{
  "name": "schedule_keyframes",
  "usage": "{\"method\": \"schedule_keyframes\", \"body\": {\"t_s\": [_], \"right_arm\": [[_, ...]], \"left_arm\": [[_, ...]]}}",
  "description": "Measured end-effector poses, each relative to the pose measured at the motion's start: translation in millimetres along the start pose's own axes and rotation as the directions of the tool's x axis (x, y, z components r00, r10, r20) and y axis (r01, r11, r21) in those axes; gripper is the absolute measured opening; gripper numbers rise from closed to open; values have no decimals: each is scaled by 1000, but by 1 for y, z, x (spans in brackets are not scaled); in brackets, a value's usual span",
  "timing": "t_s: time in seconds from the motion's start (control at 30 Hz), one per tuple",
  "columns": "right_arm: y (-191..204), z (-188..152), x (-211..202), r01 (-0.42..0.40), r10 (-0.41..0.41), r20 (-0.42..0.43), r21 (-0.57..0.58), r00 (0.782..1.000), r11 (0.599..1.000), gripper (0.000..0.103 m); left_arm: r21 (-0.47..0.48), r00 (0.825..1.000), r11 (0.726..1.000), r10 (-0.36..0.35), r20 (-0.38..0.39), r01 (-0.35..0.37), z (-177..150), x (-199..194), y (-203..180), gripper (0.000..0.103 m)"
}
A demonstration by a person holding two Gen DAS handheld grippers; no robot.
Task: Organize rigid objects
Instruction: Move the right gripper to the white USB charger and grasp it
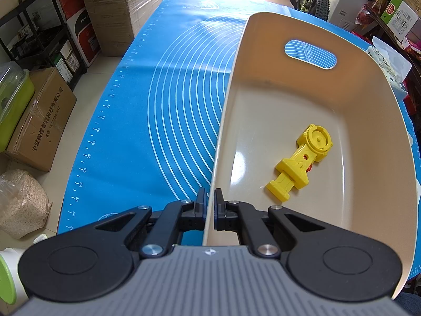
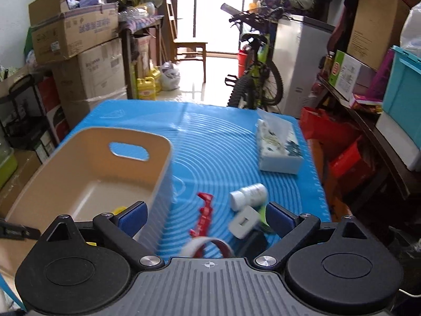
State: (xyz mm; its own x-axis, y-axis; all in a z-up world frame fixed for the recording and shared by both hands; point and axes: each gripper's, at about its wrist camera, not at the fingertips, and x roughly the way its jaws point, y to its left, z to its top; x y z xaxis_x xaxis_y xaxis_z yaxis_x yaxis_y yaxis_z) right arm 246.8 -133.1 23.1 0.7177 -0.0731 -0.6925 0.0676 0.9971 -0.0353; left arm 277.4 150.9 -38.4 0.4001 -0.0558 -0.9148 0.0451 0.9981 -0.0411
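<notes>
A beige plastic bin stands on the blue mat. A yellow toy lies on its floor. My left gripper is shut on the bin's left wall near the front. The bin also shows in the right wrist view. My right gripper is open and empty above the mat, right of the bin. Below it lie a red toy piece, a white pill bottle, a white block and a white-and-red ring.
A tissue box lies at the mat's far right. Cardboard boxes stack at the left, a bicycle stands behind the table, and cluttered shelves line the right.
</notes>
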Motion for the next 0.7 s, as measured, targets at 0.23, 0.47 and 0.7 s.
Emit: {"method": "schedule_keyframes", "body": {"t_s": [0.23, 0.47, 0.7], "right_arm": [[-38, -30, 14, 87, -86, -75, 20, 994, 996, 96], [-62, -55, 32, 145, -138, -145, 38, 980, 989, 96], [-74, -73, 58, 196, -191, -179, 9, 965, 981, 96]], "left_arm": [[-2, 1000, 1000, -2, 0, 2, 0, 0, 1, 7], [-1, 1000, 1000, -1, 0, 1, 0, 0, 1, 7], [-2, 1000, 1000, 0, 0, 0, 0, 0, 1, 7]]}}
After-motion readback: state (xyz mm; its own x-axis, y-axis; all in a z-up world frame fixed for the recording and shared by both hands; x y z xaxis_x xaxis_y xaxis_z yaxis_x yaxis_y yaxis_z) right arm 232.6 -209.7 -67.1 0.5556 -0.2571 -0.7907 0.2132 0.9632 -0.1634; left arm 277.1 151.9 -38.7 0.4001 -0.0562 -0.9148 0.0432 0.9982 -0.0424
